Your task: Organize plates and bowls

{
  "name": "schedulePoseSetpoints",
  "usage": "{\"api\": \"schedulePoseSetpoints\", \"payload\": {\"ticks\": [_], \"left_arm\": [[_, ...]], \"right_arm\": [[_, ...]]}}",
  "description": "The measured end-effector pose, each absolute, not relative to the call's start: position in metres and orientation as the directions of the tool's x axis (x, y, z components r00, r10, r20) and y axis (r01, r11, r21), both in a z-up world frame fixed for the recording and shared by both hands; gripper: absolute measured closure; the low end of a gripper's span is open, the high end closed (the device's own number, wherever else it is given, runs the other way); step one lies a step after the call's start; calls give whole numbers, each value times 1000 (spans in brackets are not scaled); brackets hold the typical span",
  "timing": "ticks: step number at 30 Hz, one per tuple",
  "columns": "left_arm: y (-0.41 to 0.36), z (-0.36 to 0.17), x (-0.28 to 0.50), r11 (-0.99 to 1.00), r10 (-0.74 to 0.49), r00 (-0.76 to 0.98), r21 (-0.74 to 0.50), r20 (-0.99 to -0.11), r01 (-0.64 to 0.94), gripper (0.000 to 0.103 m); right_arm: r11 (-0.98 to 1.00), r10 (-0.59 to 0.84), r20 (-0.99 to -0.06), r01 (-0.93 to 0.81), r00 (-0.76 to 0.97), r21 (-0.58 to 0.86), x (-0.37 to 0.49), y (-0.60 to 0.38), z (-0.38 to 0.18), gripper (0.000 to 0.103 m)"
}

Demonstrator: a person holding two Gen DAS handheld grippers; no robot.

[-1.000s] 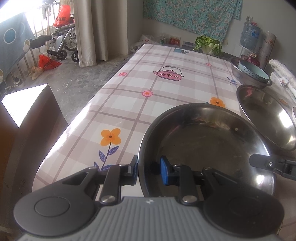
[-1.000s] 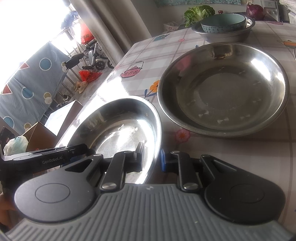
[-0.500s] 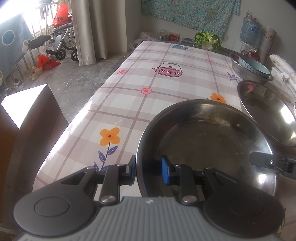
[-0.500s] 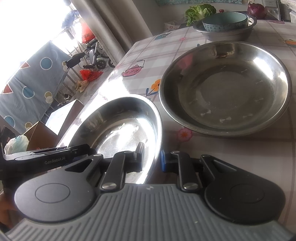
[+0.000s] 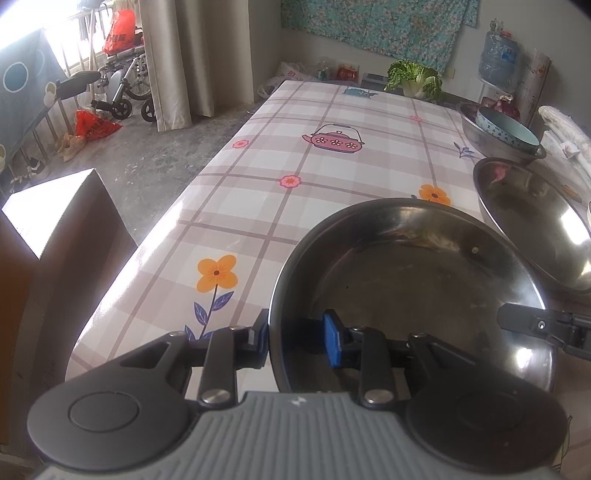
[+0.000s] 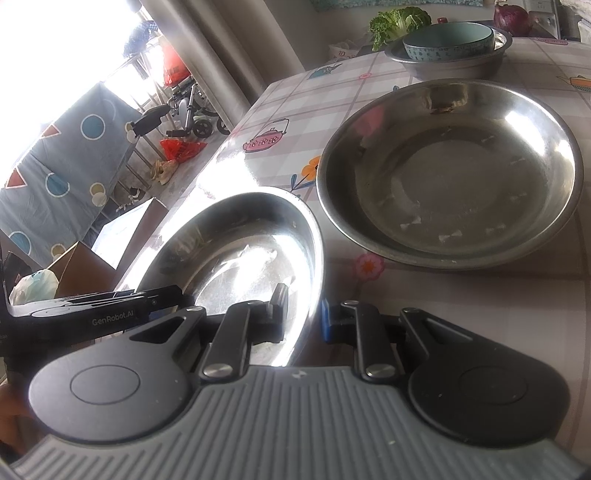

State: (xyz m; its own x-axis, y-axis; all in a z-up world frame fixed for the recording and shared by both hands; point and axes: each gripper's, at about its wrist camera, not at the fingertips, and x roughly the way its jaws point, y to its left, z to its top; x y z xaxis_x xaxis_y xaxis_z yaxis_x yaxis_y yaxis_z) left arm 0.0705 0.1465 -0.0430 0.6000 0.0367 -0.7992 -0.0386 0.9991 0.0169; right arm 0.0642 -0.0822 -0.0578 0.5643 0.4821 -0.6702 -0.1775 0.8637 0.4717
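A shallow steel plate (image 5: 406, 277) lies at the near end of the checked table (image 5: 332, 177), and both grippers straddle its rim. My left gripper (image 5: 297, 334) is open around the plate's left rim: the outer pad is at the edge and the blue inner pad stands off from the wall. My right gripper (image 6: 303, 314) is shut on the right rim of the same plate (image 6: 240, 251), which tilts up on that side. A larger steel basin (image 6: 443, 166) sits just beyond. At the far end, a teal bowl (image 6: 448, 40) rests inside a steel bowl (image 6: 454, 66).
A cabbage (image 5: 413, 79) and a red onion (image 6: 513, 14) lie at the table's far end. To the left, off the table, are a cardboard box (image 5: 62, 221), a bare floor and a wheelchair (image 5: 125, 88). White cloth (image 5: 561, 125) lies at the right edge.
My left gripper's jaws have spread a little wider around the plate's rim. The right gripper keeps its hold, and the plate stays in place.
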Motion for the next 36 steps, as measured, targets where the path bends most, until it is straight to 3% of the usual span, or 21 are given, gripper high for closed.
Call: {"api": "schedulePoseSetpoints", "payload": {"ticks": [36], "left_arm": [[146, -41, 69, 999, 26, 609, 7, -793, -34, 72]], "right_arm": [[865, 479, -671, -175, 566, 469, 68, -82, -60, 85]]}}
